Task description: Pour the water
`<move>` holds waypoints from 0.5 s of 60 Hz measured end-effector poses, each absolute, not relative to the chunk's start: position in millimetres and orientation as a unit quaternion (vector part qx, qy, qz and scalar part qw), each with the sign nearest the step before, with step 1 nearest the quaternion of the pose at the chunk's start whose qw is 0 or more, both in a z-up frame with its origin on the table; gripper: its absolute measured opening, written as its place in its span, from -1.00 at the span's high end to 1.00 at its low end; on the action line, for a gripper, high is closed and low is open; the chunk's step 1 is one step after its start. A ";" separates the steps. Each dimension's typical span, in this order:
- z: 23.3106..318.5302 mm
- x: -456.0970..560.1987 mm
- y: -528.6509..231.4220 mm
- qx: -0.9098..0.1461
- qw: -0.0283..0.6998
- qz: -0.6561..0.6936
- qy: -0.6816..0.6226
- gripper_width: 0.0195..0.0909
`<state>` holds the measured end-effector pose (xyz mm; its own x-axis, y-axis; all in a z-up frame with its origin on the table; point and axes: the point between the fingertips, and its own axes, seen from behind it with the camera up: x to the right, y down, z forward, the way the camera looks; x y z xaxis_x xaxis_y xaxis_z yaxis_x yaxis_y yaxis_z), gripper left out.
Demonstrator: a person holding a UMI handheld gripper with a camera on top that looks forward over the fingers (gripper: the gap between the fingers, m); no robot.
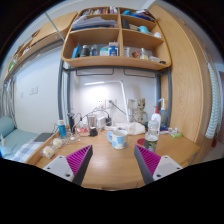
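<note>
tongs [112,163] spread wide and holding nothing over a wooden surface [110,172], bare wood between and just ahead of the fingers; cup [118,139] beyond them at centre, white bottle [153,124] farther right, clutter along the wall under wooden shelves [110,62].

A wide-angle camera riding on the hand-held gripper [112,163] looks forward along its two fingers [80,160], seen at the frame's bottom, across the desk [110,168] toward wall shelves [110,62] filling the upper centre, from moderately far back.
</note>
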<state>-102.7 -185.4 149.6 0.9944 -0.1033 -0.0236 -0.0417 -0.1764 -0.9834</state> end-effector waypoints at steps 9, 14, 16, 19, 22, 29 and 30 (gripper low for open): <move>126.0 -86.6 -185.0 -0.771 0.636 -0.007 0.031 -0.86; 108.6 -53.6 -178.8 -0.768 0.639 -0.002 0.040 -0.86; 105.1 -40.9 -176.4 -0.766 0.641 -0.003 0.044 -0.86; 101.1 -23.6 -172.5 -0.764 0.643 -0.006 0.049 -0.85; 97.1 -6.7 -165.9 -0.764 0.643 -0.012 0.049 -0.83; 88.9 22.8 -141.4 -0.764 0.643 -0.022 0.046 -0.84; 88.5 26.0 -137.6 -0.764 0.643 -0.022 0.046 -0.83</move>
<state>26.0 -137.6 88.5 0.9949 -0.0980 -0.0250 -0.0414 -0.1693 -0.9847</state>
